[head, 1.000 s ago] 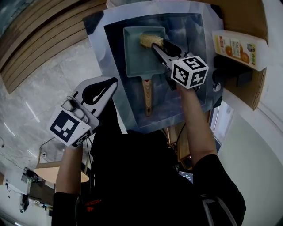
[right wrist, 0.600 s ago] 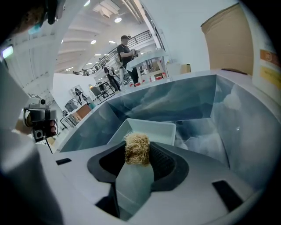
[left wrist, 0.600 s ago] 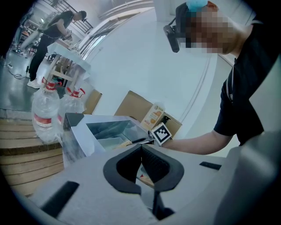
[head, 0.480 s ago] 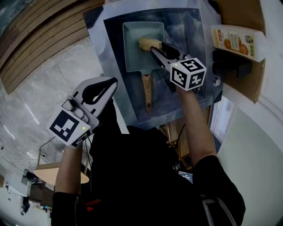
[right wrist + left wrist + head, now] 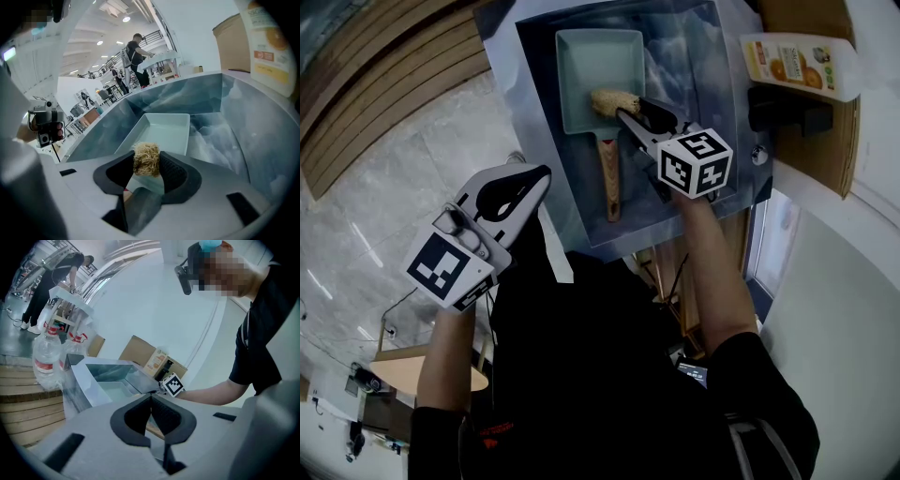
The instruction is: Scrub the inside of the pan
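Observation:
A pale green rectangular pan point(image 5: 598, 75) with a wooden handle point(image 5: 608, 183) lies in a steel sink point(image 5: 694, 56). My right gripper point(image 5: 623, 110) is shut on a straw-coloured scrubber point(image 5: 611, 100), which sits over the pan's near right corner. In the right gripper view the scrubber point(image 5: 146, 159) is pinched between the jaws, with the pan point(image 5: 166, 132) just beyond. My left gripper point(image 5: 528, 184) hangs away from the sink at the left, shut and empty; in the left gripper view its jaws point(image 5: 151, 409) meet.
An orange-labelled bottle point(image 5: 797, 62) lies on the wooden counter right of the sink, beside a dark fixture point(image 5: 787, 105). A water bottle point(image 5: 46, 359) stands left of the sink. People work at tables in the background.
The right gripper has drawn the scrubber back from the pan's far right part toward its near right corner. The left gripper has stayed put.

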`<state>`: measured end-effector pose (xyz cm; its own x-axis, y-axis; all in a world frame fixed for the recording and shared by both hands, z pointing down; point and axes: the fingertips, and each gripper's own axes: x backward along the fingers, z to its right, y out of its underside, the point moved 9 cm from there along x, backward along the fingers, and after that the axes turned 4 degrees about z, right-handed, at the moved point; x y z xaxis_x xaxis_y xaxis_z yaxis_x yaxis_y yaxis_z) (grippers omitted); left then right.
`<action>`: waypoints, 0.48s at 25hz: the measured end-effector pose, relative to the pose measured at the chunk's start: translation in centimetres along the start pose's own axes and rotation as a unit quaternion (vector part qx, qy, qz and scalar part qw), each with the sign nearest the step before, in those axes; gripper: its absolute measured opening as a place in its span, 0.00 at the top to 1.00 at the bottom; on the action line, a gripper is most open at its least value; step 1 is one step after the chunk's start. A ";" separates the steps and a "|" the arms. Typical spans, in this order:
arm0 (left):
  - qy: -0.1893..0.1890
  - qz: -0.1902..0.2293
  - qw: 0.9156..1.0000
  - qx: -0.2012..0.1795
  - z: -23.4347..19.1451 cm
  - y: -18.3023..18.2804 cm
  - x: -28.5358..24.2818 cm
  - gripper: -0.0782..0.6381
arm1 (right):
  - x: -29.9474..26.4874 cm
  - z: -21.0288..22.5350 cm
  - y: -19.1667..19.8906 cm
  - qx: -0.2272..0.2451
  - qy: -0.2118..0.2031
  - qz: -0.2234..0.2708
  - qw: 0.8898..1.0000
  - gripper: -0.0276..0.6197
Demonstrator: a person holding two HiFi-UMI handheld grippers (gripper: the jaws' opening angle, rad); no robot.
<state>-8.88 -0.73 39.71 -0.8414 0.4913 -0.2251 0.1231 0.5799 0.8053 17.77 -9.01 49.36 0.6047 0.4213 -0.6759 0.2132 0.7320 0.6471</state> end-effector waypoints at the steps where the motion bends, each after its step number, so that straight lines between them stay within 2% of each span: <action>1: 0.000 0.003 1.000 0.000 0.2 0.0 0.0 0.87 | 0.2 -0.2 0.3 0.001 0.000 -0.001 1.000 0.70; 6: -0.002 -0.007 1.000 -0.002 0.9 0.2 0.1 0.87 | 0.9 -0.8 1.3 0.010 -0.002 -0.010 1.000 0.70; 12: 0.004 0.001 1.000 -0.010 1.2 0.0 0.4 0.87 | 1.1 -1.0 1.4 0.014 -0.010 -0.023 1.000 0.70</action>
<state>-8.63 0.25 38.94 -0.8459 0.4863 -0.2192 0.1139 0.5662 0.8163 17.93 -6.97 49.14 0.6083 0.3770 -0.6985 0.2628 0.7347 0.6254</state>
